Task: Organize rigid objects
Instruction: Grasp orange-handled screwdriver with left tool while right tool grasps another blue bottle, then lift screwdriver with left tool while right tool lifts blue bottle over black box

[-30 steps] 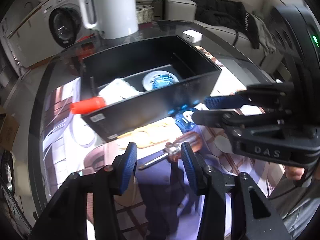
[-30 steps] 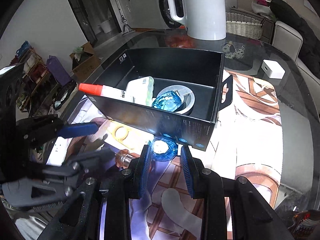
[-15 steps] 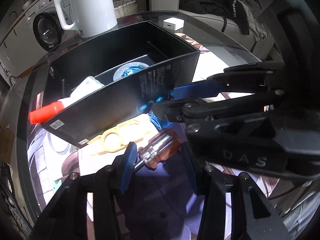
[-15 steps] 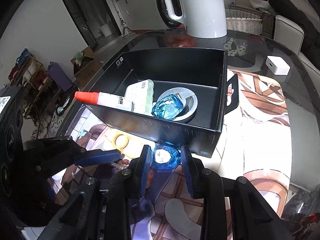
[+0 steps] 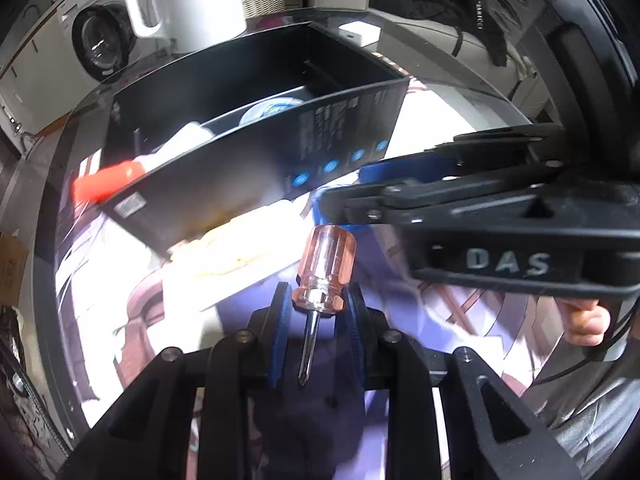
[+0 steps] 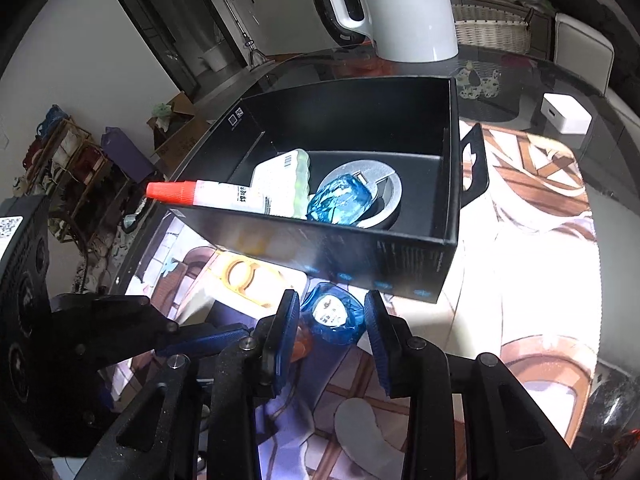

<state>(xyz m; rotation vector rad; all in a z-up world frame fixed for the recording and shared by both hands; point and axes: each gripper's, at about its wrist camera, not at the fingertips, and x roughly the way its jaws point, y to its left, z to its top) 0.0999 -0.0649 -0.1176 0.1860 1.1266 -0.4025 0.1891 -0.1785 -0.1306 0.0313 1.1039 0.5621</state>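
Left gripper [image 5: 316,312] jaws closing onto the screwdriver [image 5: 324,272] at the collar of its orange handle, lower centre of the left wrist view, shaft pointing back toward the camera. Right gripper [image 6: 331,320] jaws apart and opening, the blue wrapped puck [image 6: 334,314] between them on the desk [image 6: 532,216], pads not touching it. Black box [image 6: 360,248] above centre in the right wrist view holds a red-capped tube [image 6: 188,193], white packet [image 6: 280,184], second blue puck [image 6: 340,202] on a grey disc [image 6: 380,188]. White kettle [image 6: 400,8] at the top.
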